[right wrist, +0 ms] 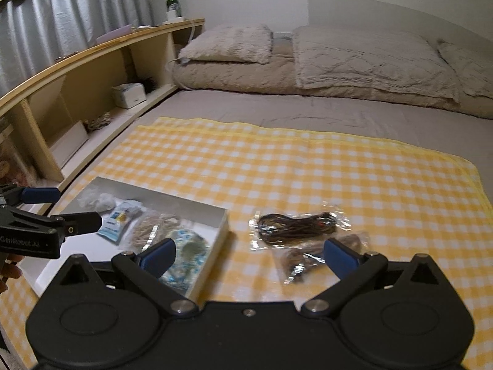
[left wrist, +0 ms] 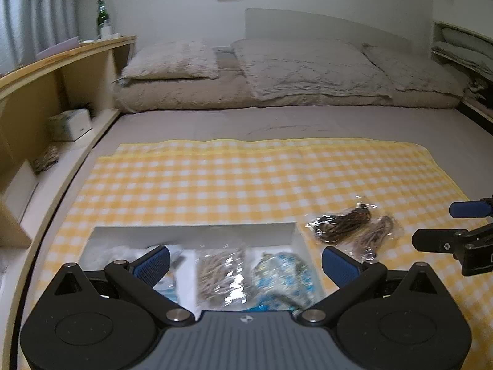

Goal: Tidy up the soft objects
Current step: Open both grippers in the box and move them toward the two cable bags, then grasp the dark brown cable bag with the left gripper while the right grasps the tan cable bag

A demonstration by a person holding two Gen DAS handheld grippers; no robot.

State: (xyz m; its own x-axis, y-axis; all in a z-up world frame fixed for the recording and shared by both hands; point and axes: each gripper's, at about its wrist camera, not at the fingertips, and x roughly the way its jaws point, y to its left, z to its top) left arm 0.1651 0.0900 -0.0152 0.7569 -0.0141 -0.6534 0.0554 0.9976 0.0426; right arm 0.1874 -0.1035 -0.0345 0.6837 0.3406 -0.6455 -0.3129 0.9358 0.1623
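A shallow white box [left wrist: 194, 231] [right wrist: 220, 228] lies on a yellow checked cloth [left wrist: 246, 172] [right wrist: 308, 166]. In it are a beige cord bag [left wrist: 220, 273] [right wrist: 151, 228], a blue patterned bag [left wrist: 283, 274] [right wrist: 188, 254], a small blue-white packet [right wrist: 115, 223] and white fluff [right wrist: 101, 202]. To its right lie a dark cord bag [left wrist: 342, 222] [right wrist: 295, 223] and a brown cord bag [left wrist: 376, 234] [right wrist: 305, 260]. My left gripper [left wrist: 246, 263] [right wrist: 55, 209] is open above the box. My right gripper [right wrist: 249, 256] [left wrist: 443, 225] is open over the loose bags.
The cloth lies on a grey bed with beige pillows [left wrist: 277, 64] [right wrist: 354, 52] at its head. A wooden shelf unit [left wrist: 46, 92] [right wrist: 77, 86] runs along the left, with a tissue box [right wrist: 129, 94] and a green bottle [left wrist: 101, 15] on it.
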